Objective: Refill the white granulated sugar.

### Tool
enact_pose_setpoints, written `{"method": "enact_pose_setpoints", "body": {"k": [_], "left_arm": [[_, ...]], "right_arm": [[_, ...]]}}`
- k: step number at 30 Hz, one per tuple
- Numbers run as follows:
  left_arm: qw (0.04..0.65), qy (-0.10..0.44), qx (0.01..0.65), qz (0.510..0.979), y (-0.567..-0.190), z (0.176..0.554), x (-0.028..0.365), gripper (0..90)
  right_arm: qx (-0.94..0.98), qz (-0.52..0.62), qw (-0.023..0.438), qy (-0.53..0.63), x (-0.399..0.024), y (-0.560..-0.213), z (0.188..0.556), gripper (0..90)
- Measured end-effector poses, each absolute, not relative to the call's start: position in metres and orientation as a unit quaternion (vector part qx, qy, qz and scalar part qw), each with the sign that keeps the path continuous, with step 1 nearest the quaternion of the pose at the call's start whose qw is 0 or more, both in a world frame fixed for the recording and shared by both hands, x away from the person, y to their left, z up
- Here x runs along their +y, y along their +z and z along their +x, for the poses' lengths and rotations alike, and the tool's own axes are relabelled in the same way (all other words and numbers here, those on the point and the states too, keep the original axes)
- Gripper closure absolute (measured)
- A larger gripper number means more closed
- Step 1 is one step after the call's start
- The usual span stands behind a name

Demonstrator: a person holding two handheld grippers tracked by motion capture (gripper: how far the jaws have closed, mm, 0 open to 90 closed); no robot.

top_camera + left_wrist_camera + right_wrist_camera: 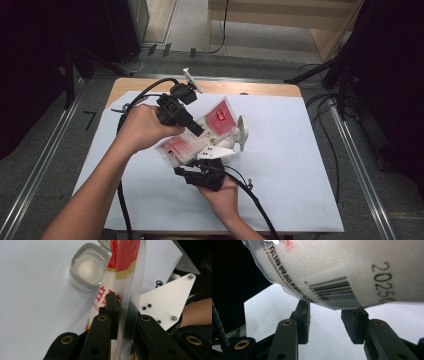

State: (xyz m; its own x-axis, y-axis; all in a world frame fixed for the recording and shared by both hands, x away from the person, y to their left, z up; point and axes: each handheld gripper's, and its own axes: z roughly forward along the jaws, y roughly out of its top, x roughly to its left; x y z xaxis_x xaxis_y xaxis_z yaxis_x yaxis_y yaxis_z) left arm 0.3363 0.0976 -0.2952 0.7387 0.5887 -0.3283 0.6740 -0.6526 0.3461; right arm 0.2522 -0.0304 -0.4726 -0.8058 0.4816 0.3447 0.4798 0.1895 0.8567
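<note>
Two tools on one bag, w/ diff jobs. Left tool (122,307) was clenched on the bag (186,146), jaws pinching the flat clear seam strip near the top edge, b/c that strip is thin, stiff and gives a firm bite w/o squashing the contents. Right tool (328,320) sat under the bag's belly w/ jaws apart, the full bulge lying over the tips and no pad pressing on it as far as I could see; I judged it was there as a prop for the weight, not a grip. Holding top and bottom that way let me tilt the bag as a whole.

Bag was up off the desk (260,89), slanted over the middle of the white sheet (300,170), upper end toward the container (87,267). Container stood on the sheet just beside the bag, flip lid (103,243) thrown back, white grains already inside. I'd guess it was parked close so the bag's mouth needed only a short tip to reach it. Whether anything was pouring, couldn't tell.

Bag's looks: soft plastic pouch, part clear, part printed red w/ a gold band and red characters on white. Packed w/ fine white grains, prob. sugar or salt; couldn't read which. Underside had black print, a white barcode label and date digits. Skin was taut and rounded where full, flat and glossy at the seam. Slippery stuff, I'd say, and heavy at the low end.
</note>
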Motion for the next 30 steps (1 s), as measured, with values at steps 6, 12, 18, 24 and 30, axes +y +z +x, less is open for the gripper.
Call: {"method": "enact_pose_setpoints", "body": {"k": [6, 12, 18, 24, 30], "left_arm": [[0.243, -0.091, 0.359, 0.897, -0.294, 0.333, 0.111, 87.0], [0.264, -0.083, 0.362, 0.89, -0.295, 0.329, 0.121, 88.7], [0.267, -0.059, 0.37, 0.888, -0.294, 0.328, 0.128, 90.0], [0.265, -0.057, 0.37, 0.889, -0.296, 0.329, 0.13, 90.0], [0.271, -0.05, 0.374, 0.885, -0.293, 0.331, 0.131, 90.0]], "right_arm": [[0.771, 0.319, -0.002, 0.551, -0.03, -0.475, 0.255, 63.4], [0.772, 0.321, 0.001, 0.549, -0.031, -0.475, 0.256, 63.9], [0.775, 0.317, -0.012, 0.547, -0.033, -0.475, 0.258, 64.4], [0.783, 0.296, -0.038, 0.546, -0.034, -0.473, 0.257, 62.1], [0.798, 0.276, -0.03, 0.535, -0.041, -0.463, 0.257, 60.5]]}}
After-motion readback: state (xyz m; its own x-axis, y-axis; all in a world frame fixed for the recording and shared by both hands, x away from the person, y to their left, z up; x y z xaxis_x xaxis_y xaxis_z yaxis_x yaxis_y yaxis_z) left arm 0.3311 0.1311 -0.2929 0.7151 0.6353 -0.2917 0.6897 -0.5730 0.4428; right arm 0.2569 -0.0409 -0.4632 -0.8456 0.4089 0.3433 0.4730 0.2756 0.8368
